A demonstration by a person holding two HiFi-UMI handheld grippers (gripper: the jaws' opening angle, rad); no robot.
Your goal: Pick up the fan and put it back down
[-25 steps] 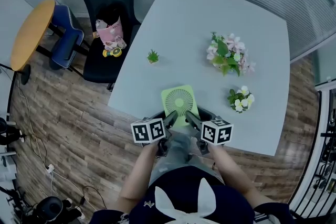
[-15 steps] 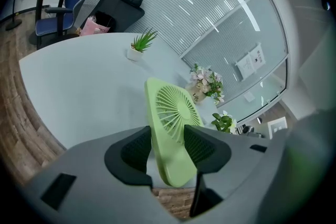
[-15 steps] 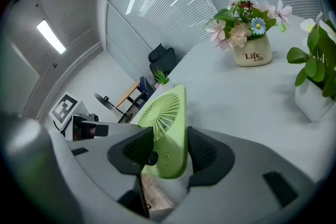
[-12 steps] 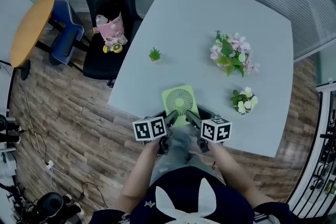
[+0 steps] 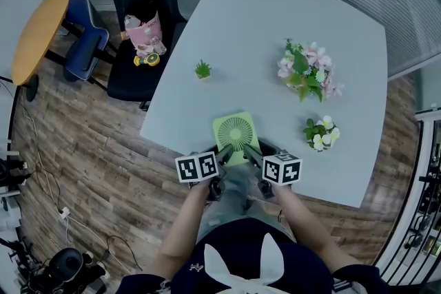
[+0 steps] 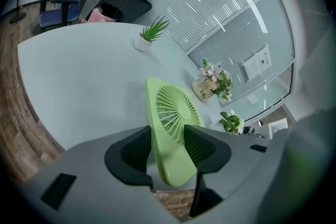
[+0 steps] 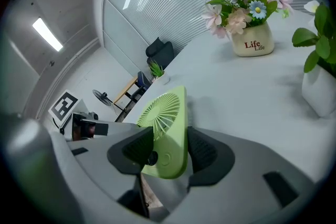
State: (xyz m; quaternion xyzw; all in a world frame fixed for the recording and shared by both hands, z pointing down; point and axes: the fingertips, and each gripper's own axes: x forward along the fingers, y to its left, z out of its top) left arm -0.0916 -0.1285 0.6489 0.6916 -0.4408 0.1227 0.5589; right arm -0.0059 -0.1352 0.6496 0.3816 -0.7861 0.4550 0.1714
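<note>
A flat light-green fan point(image 5: 234, 133) sits tilted over the near edge of the grey table point(image 5: 262, 24), its round grille facing up. My left gripper point(image 5: 224, 150) is shut on the fan's near left corner, and the fan point(image 6: 170, 128) runs edge-on between its dark pads. My right gripper point(image 5: 249, 150) is shut on the near right corner. There the fan point(image 7: 165, 128) stands between the pads with a small round button showing on its face. The two grippers point(image 6: 167, 147) point(image 7: 169, 149) sit side by side, close together.
On the table stand a pot of pink flowers point(image 5: 303, 72), a small white pot with white blooms point(image 5: 317, 132) and a tiny green plant point(image 5: 202, 70). A black office chair point(image 5: 141, 17) holding a pink item stands at the table's left, with a round wooden table point(image 5: 38, 31) beyond.
Both grippers have sunk a little toward the table with the fan between them. Neither grip has altered.
</note>
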